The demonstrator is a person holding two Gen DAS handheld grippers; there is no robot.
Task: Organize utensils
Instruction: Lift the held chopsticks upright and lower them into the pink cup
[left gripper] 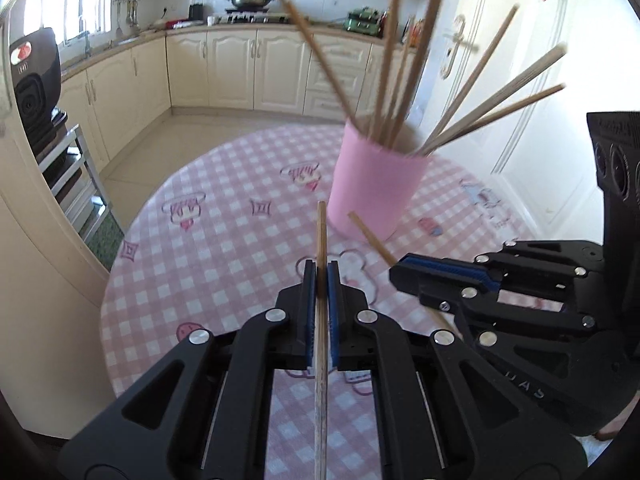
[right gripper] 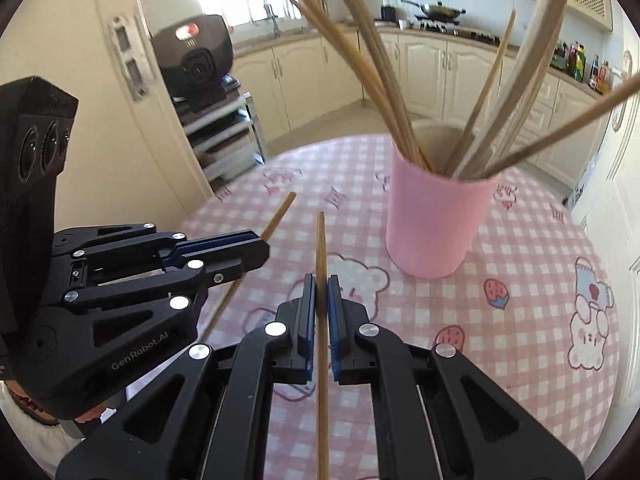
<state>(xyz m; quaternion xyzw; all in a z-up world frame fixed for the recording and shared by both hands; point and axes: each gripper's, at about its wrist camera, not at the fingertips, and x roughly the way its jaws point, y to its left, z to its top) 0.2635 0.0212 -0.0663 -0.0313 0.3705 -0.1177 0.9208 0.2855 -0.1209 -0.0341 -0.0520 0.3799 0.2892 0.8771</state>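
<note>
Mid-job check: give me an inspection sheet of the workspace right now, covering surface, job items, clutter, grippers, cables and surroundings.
Surface: round table under a pink checked cartoon-print cloth.
Job's things: tall pink cylindrical cup standing upright, holding a fan of wooden chopsticks; one loose wooden chopstick per gripper.
Clutter: nothing seen on the cloth.
Grippers: left gripper shut on its chopstick; right gripper shut on its chopstick; both short of the cup.
Cables: nothing seen.
Surroundings: cream kitchen cabinets, wok on the stove, black appliance on a metal rack.
</note>
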